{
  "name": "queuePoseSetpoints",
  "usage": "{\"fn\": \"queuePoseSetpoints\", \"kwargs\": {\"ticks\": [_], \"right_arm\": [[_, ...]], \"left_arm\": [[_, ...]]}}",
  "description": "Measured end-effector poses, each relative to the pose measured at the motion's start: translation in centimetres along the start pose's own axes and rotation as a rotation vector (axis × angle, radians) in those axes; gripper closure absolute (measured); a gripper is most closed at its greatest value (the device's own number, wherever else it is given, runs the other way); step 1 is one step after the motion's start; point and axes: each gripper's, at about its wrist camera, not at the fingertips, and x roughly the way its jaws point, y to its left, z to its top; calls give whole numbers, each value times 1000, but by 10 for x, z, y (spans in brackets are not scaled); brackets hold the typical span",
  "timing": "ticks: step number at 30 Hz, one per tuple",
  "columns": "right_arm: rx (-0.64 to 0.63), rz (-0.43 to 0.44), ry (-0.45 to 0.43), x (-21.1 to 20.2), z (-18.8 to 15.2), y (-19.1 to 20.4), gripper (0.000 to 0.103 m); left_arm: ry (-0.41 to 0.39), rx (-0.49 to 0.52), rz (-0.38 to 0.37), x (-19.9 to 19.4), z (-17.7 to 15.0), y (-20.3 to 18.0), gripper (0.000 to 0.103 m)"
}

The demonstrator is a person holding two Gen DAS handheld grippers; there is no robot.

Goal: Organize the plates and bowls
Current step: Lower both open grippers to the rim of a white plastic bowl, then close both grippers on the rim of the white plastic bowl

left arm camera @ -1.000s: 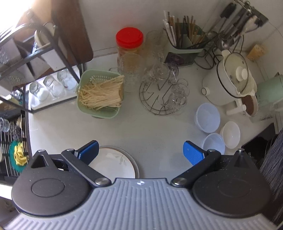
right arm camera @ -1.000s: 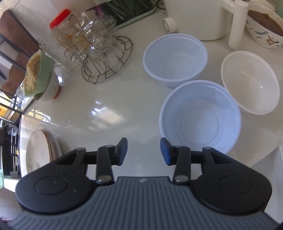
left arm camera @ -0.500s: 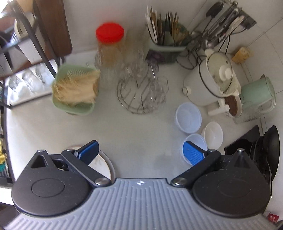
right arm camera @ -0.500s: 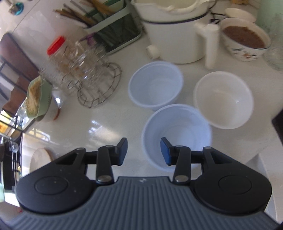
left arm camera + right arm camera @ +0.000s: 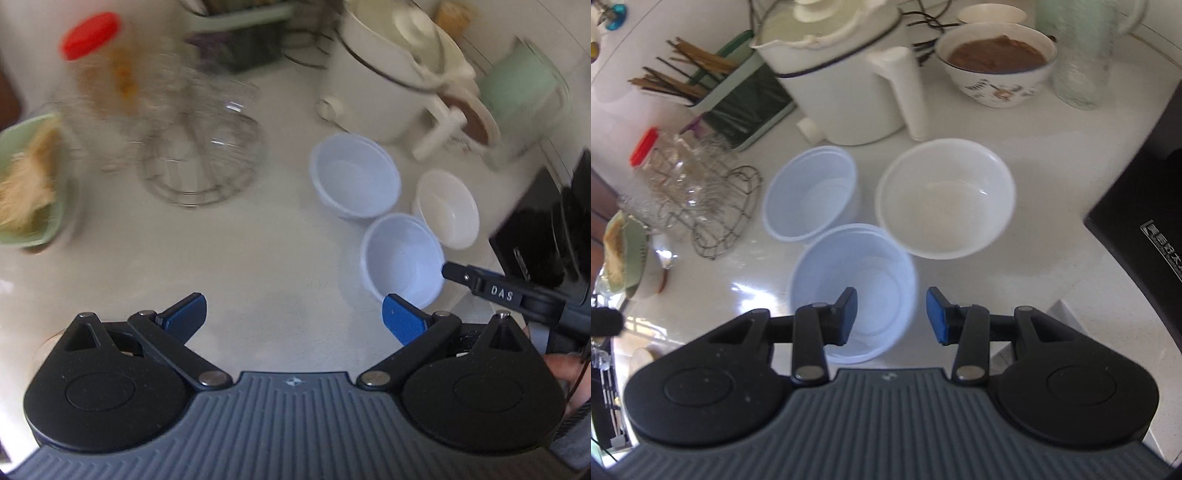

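Note:
Three empty bowls stand close together on the white counter (image 5: 1052, 192): a near pale blue bowl (image 5: 855, 291), a far pale blue bowl (image 5: 809, 195) and a white bowl (image 5: 945, 199). They also show in the left wrist view: the near blue bowl (image 5: 402, 258), the far blue bowl (image 5: 354, 175) and the white bowl (image 5: 447, 208). My right gripper (image 5: 891, 315) is open, its left finger over the near blue bowl's inside and its right finger outside the rim. My left gripper (image 5: 293, 314) is open and empty over bare counter. A plate edge (image 5: 642, 356) shows at far left.
A white pot (image 5: 842, 88), a bowl of brown food (image 5: 997, 66), a green kettle (image 5: 524, 92), a wire glass rack (image 5: 713, 206), a red-lidded jar (image 5: 99, 62), a green noodle basket (image 5: 29, 184), a chopstick holder (image 5: 713, 88) and a black stove (image 5: 1145, 221) surround the bowls.
Both grippers have moved toward the bowls. The right gripper has opened wider and now straddles the near blue bowl's rim. The left view has swung right, and the plate has left it.

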Motion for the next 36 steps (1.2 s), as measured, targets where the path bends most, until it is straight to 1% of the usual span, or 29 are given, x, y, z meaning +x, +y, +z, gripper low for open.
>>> {"fn": "queuePoseSetpoints", "kwargs": {"ticks": [1,4,7,10,13,16,17,18,19,21,22,25,26,28,30,32,33,35,36], "right_arm": [[14,-1,2,3,-1,-4,59],[48,-7,4,12,-3,-14,59],[88,-20,1,17,-8,-23,59],[121,-9,14,24,-13,-30,58],[128,2,25,27,-16,-30,58],[139,16,32,31,-17,-29,65],[142,18,34,33,-17,-28,66],[142,22,33,34,-17,-27,70],[140,23,32,35,-17,-25,73],[125,20,24,38,-16,-22,74],[108,13,18,39,-16,-20,74],[98,9,14,42,-15,-18,78],[101,8,15,43,-15,-19,79],[100,1,15,45,-14,-18,82],[98,5,16,48,-12,-18,83],[90,7,14,50,-11,-17,87],[89,6,15,51,-10,-17,92],[79,22,17,51,-9,-16,94],[71,24,10,51,-8,-15,94]], "left_arm": [[7,14,7,12,1,-6,0],[31,43,-25,44,5,-17,0],[47,70,-19,75,14,-22,0],[44,64,-39,96,21,-21,0],[66,78,-66,113,26,-23,1],[91,109,-97,127,27,-27,2],[98,114,-107,132,27,-29,3],[107,119,-121,137,27,-30,4],[108,139,-142,141,27,-33,12],[95,176,-142,147,26,-39,15],[92,181,-148,149,26,-41,19],[73,179,-175,152,27,-44,22],[67,178,-176,154,27,-45,25],[74,161,-167,158,29,-46,34],[78,151,-184,161,31,-46,43],[74,176,-195,163,32,-48,55],[63,183,-193,164,33,-47,59],[46,167,-194,167,36,-40,65],[51,143,-220,169,37,-36,68]]}}
